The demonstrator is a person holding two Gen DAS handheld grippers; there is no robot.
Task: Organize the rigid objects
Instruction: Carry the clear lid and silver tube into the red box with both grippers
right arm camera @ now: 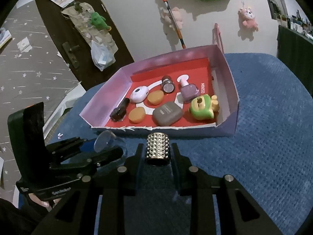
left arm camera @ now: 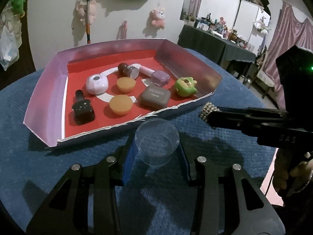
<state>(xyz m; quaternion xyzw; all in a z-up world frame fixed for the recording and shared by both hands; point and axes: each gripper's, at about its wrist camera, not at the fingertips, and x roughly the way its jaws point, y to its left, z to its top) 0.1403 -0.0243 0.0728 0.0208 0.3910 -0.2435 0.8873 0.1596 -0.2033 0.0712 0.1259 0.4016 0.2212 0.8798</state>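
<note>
My left gripper (left arm camera: 156,148) pinches a clear plastic cup (left arm camera: 157,141) between its blue-lined fingers, just short of the torn near edge of the shallow box (left arm camera: 45,90) on the blue textured cloth (left arm camera: 49,168). My right gripper (right arm camera: 158,152) is clamped on a studded metal cylinder (right arm camera: 158,148), also just in front of that near edge. From the left wrist I see that cylinder only as a studded tip (left arm camera: 208,109) poking out past the black finger of the right tool, side-on, while the right wrist shows its whole studded face standing between the fingers. The right wrist catches the cup (right arm camera: 106,141) only as a tilted transparent rim beside the left tool's dark fingers, whereas the left view looks straight down into it. Both views show the box's red floor filled with a black bottle with stars (left arm camera: 82,109), a white oval case (left arm camera: 97,83), two orange cups (left arm camera: 120,104), a grey case (left arm camera: 155,98), a lilac polish bottle (left arm camera: 159,78), a brown jar lying on its side (left arm camera: 128,70) and a green figure (left arm camera: 185,87). Only the right wrist reveals the yellow legs at the figure's back (right arm camera: 214,102) and the printed word on the red floor near the right wall. Only the left wrist takes in the cluttered dark table (left arm camera: 215,41) and pink curtains (left arm camera: 289,45) across the room.
</note>
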